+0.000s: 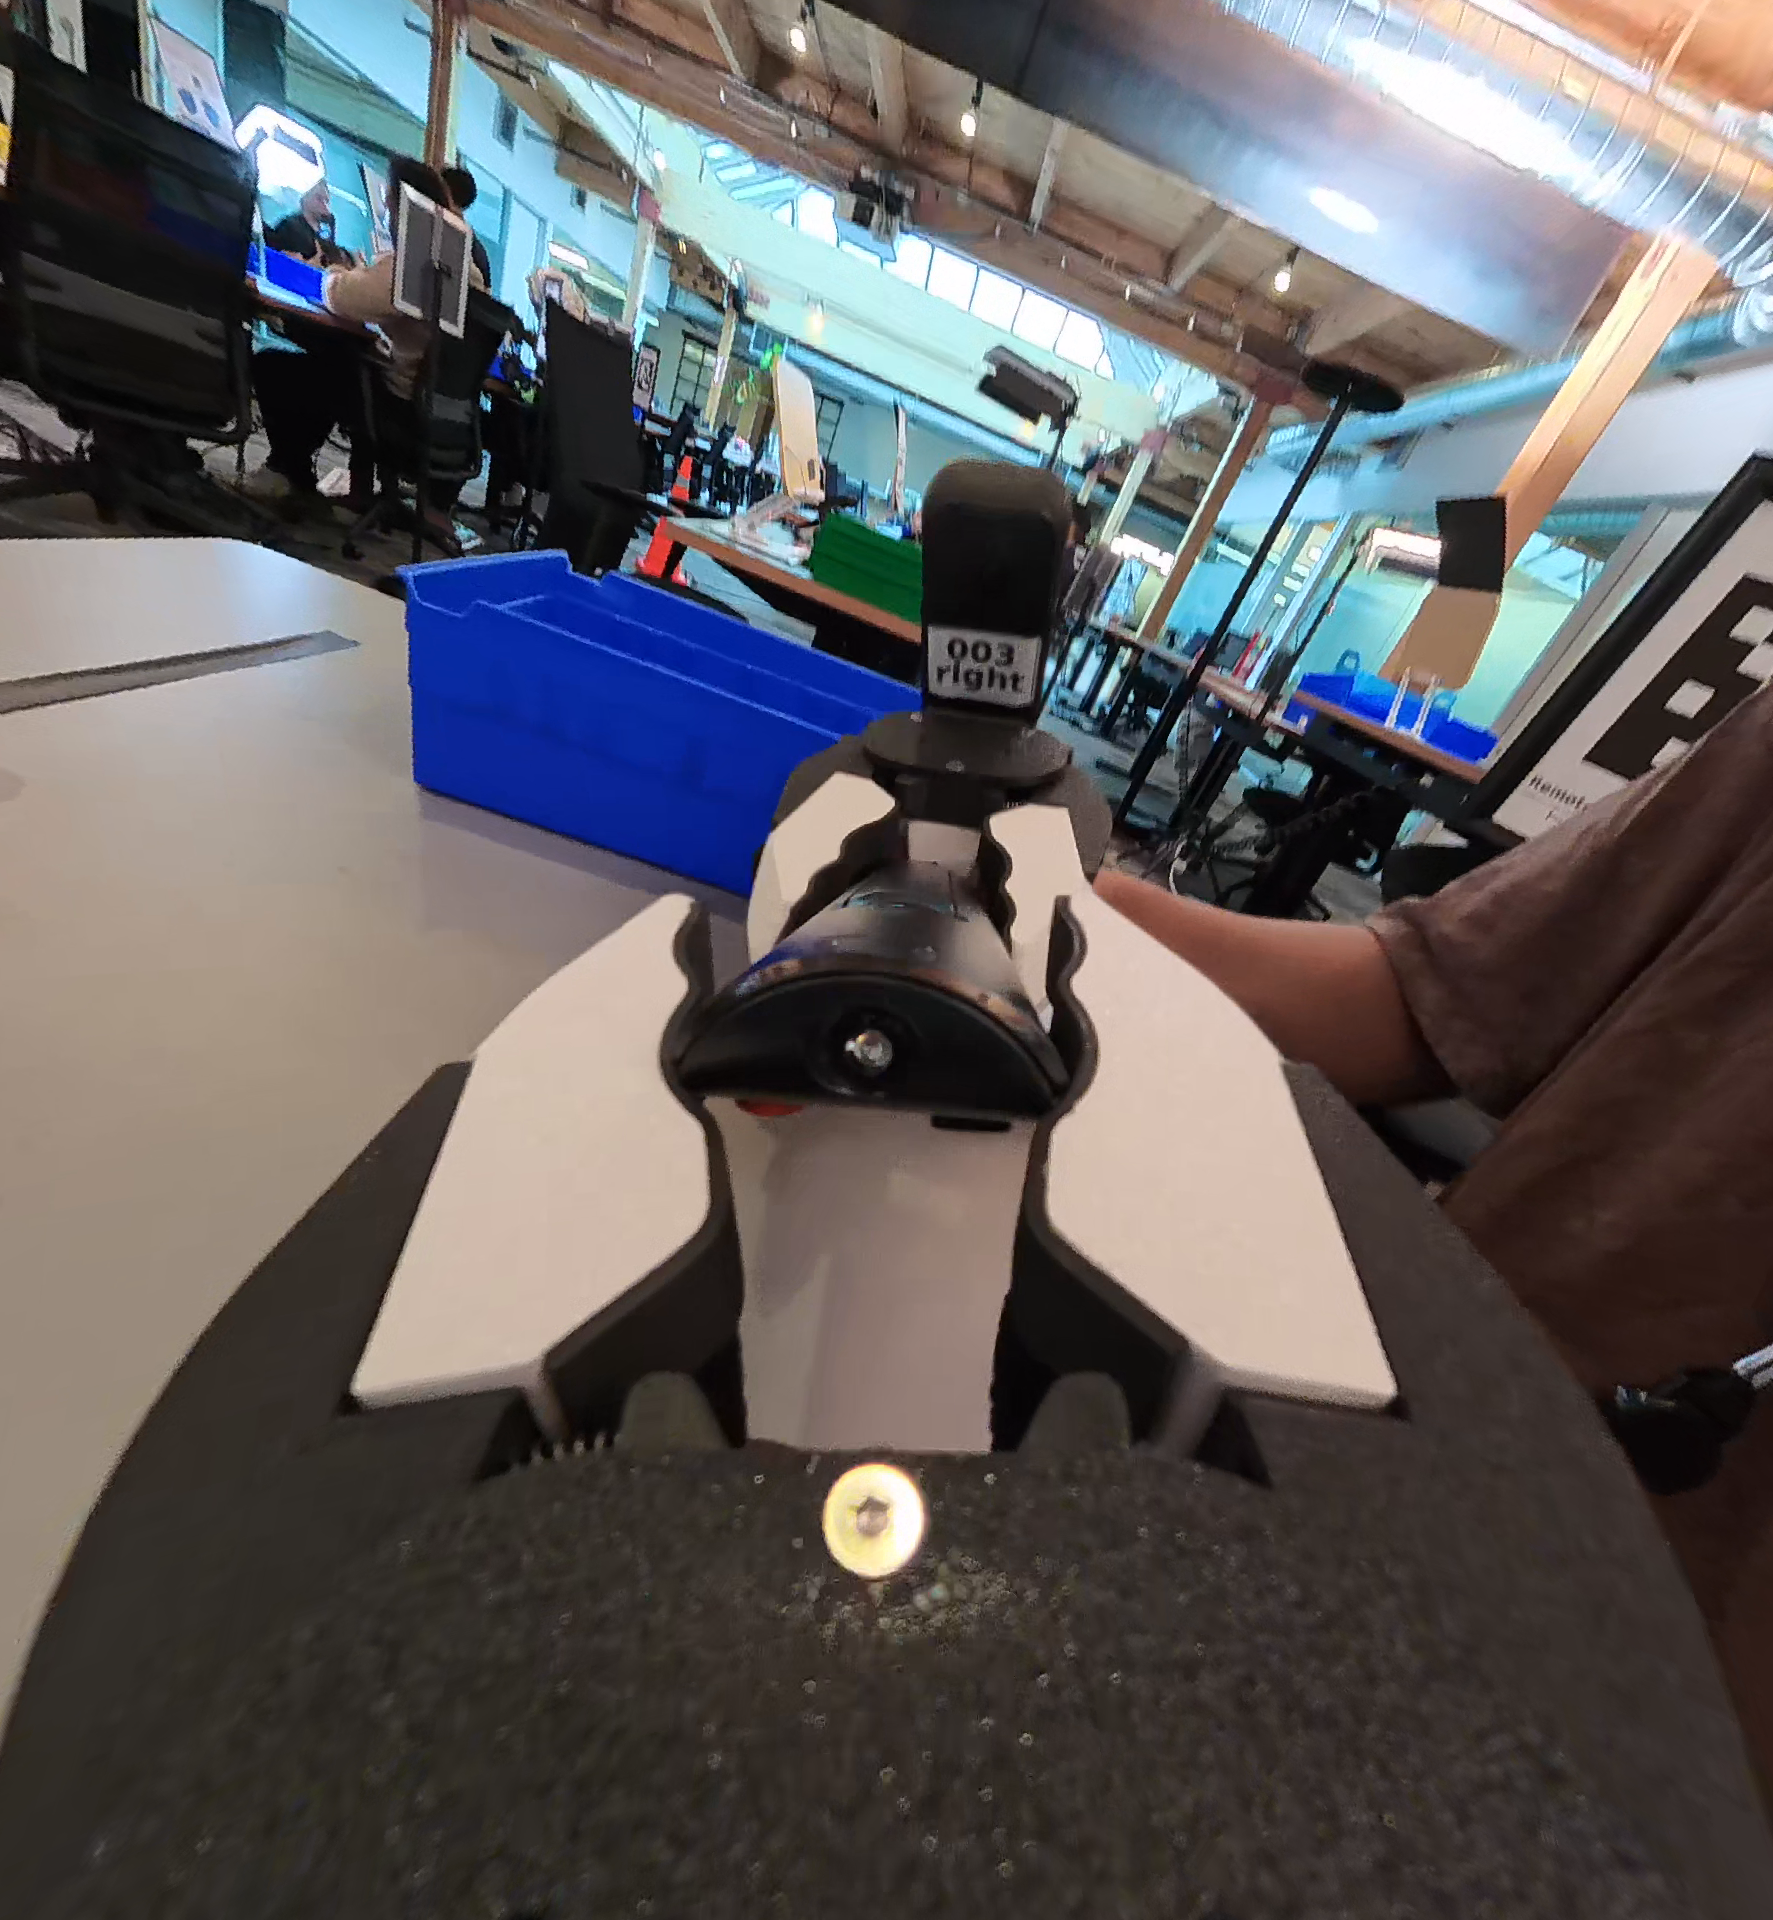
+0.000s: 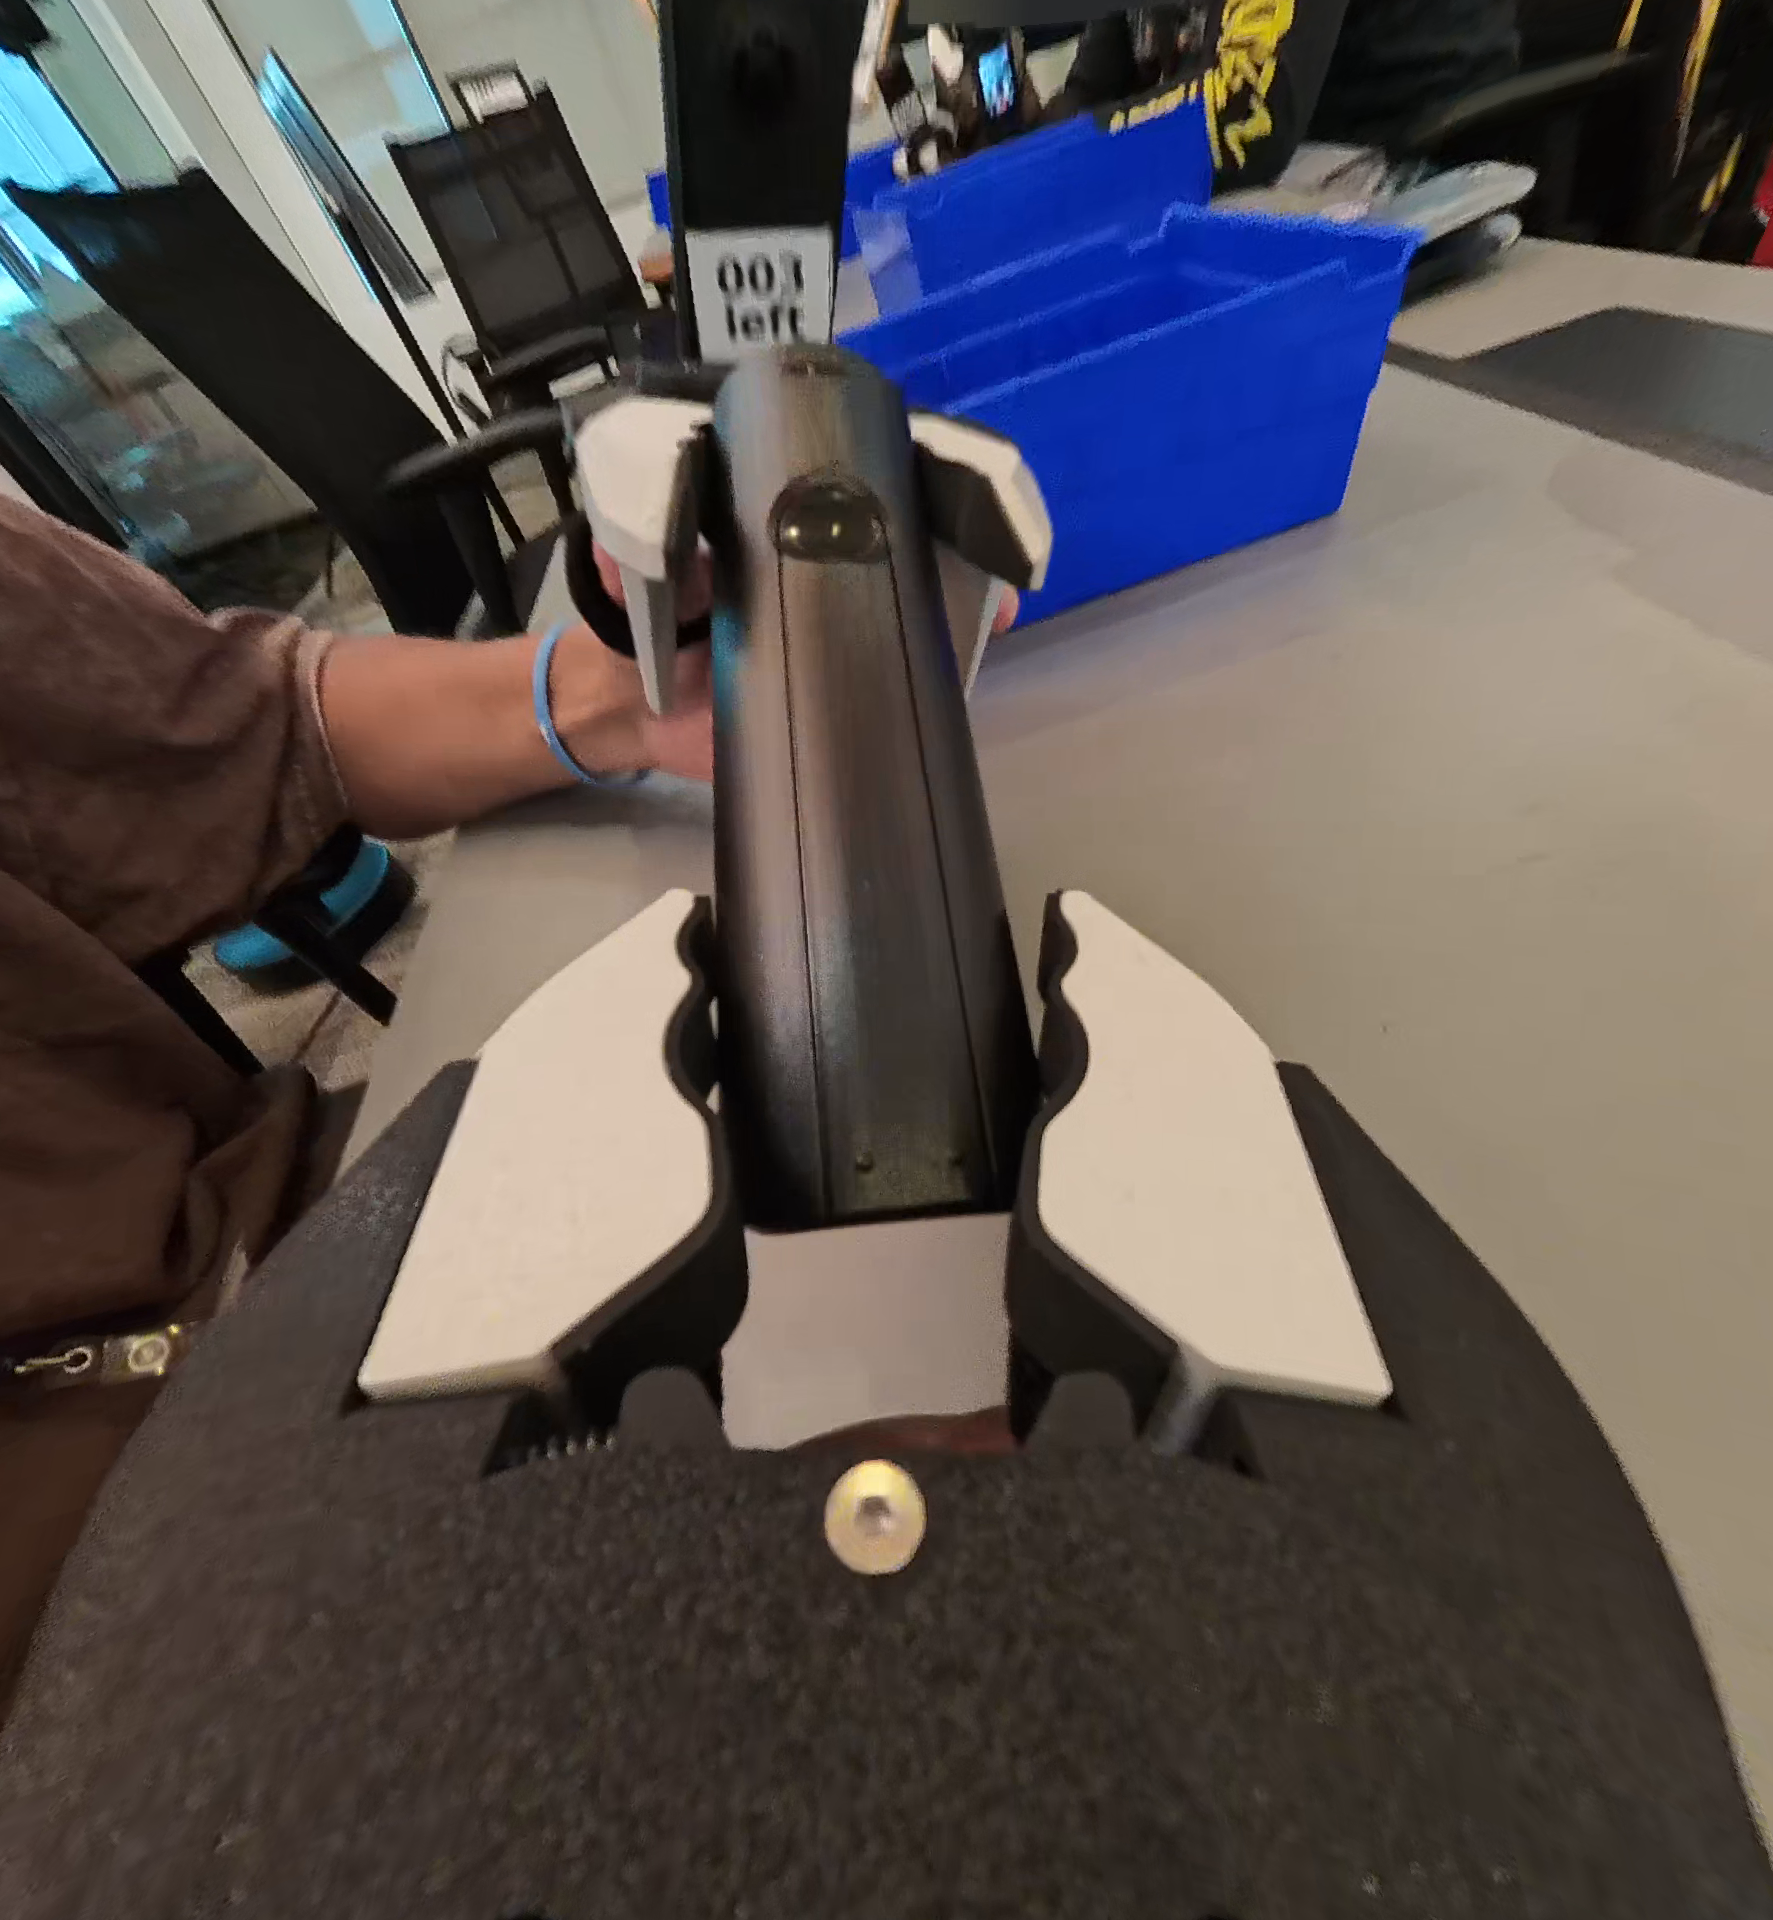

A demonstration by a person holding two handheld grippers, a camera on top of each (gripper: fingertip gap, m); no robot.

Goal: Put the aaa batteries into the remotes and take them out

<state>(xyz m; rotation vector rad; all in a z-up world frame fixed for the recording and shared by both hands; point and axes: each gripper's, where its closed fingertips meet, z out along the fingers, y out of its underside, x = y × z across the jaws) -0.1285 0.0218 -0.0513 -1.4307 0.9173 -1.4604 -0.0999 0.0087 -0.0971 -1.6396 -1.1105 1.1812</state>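
Note:
A black remote is held level above the grey table, with one gripper at each end. My left gripper is shut on the end with the small emitter lens. My right gripper faces it and is shut on the far end. In the right wrist view the remote shows its back with the long battery cover closed. My right gripper clamps its near end and the left gripper clamps the far end. No batteries are in sight.
A blue bin stands on the table behind the remote; it also shows in the right wrist view. The person's arm and brown sleeve are beside the table edge. Chairs and desks stand beyond. The grippers' ends are close to 6 cm from one another.

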